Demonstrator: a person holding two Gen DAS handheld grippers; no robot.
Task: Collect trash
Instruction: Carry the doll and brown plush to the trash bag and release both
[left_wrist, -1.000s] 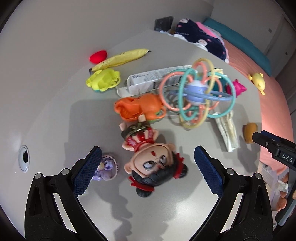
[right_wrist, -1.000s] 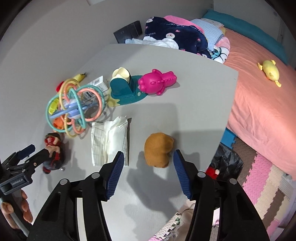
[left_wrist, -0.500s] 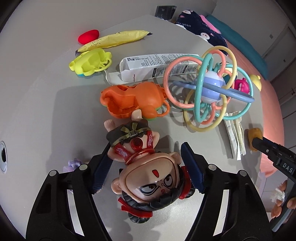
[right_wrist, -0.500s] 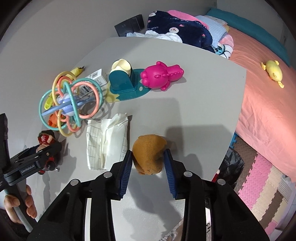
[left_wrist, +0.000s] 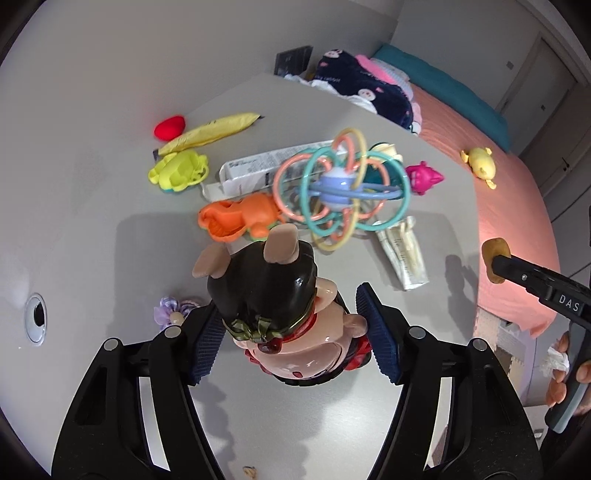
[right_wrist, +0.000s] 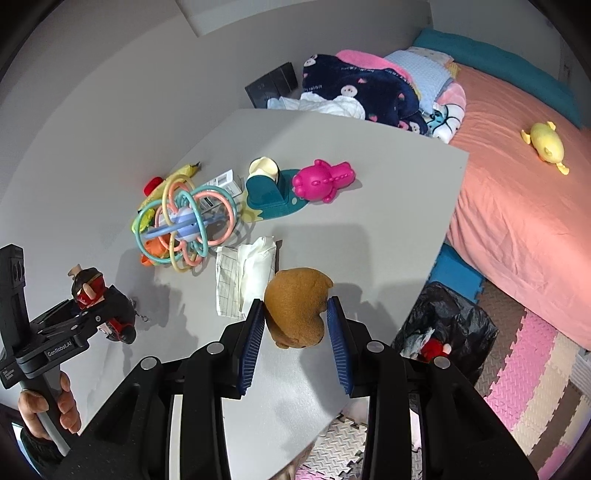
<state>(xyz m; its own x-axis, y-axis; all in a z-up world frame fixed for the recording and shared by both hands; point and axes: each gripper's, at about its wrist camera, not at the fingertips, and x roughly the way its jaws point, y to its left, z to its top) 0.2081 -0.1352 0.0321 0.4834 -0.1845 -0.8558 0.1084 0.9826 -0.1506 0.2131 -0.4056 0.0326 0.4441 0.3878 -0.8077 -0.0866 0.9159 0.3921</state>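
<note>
My left gripper is shut on a doll figure with a black body and big pink head, lifted and tilted above the grey table. It shows in the right wrist view too. My right gripper is shut on a brown plush toy, held above the table's near edge; it shows in the left wrist view. A crumpled white paper wrapper lies just left of the plush. A white printed box and a yellow wrapper lie farther back.
A ring rattle ball, orange toy, yellow-green toy, red toy, pink bear, teal holder and purple flower lie on the table. A black trash bag sits on the floor by the bed.
My left gripper has lifted the doll off the table and tipped it feet away. My right gripper has shut on the brown plush and raised it.
</note>
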